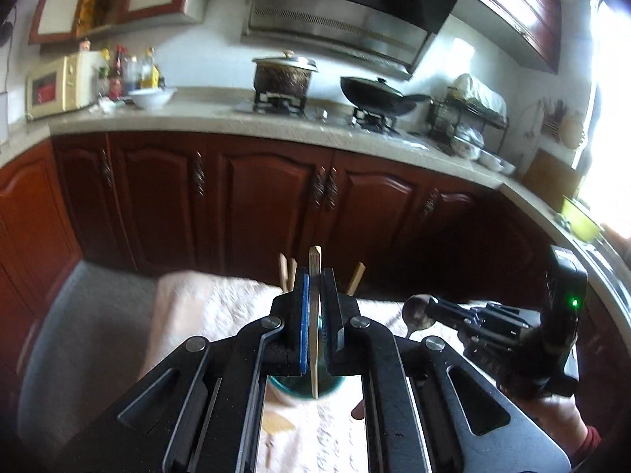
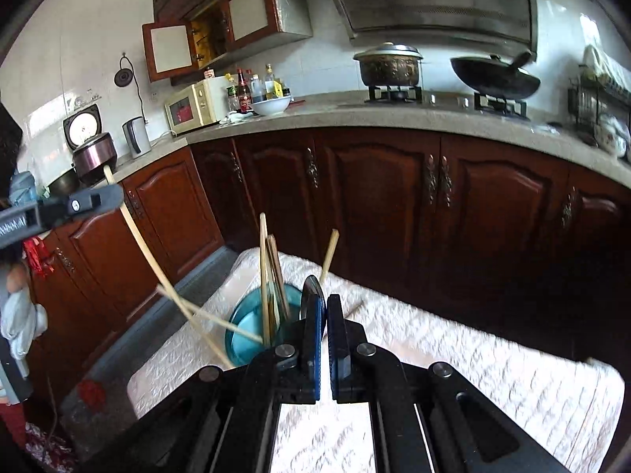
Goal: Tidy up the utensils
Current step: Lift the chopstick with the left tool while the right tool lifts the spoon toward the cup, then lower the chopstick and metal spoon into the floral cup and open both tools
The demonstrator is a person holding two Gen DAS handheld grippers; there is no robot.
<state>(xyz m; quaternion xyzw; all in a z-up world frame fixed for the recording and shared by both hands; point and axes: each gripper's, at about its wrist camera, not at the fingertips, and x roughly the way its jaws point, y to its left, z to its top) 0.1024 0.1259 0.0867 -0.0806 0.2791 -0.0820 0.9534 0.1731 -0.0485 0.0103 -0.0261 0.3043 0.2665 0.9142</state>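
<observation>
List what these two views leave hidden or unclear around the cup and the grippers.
- Left wrist view: the cup is mostly hidden behind the left gripper, which clamps a chopstick.
- Left wrist view: the spoon handle is covered by the right gripper.
- Right wrist view: the spoon shows only an edge behind the jaws.

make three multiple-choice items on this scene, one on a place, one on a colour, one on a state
1. Where does the chopstick in the left tool hang?
A. over the cup
B. over the stove
C. over the floor

2. What colour is the cup?
A. red
B. blue-green
C. white

3. What does the right tool hold?
A. nothing
B. a chopstick
C. a spoon

Answers:
1 A: its lower tip points into the cup's mouth in the left wrist view.
2 B: the rim shows teal in both views.
3 C: a metal bowl sticks out past its fingers in the left wrist view.
</observation>
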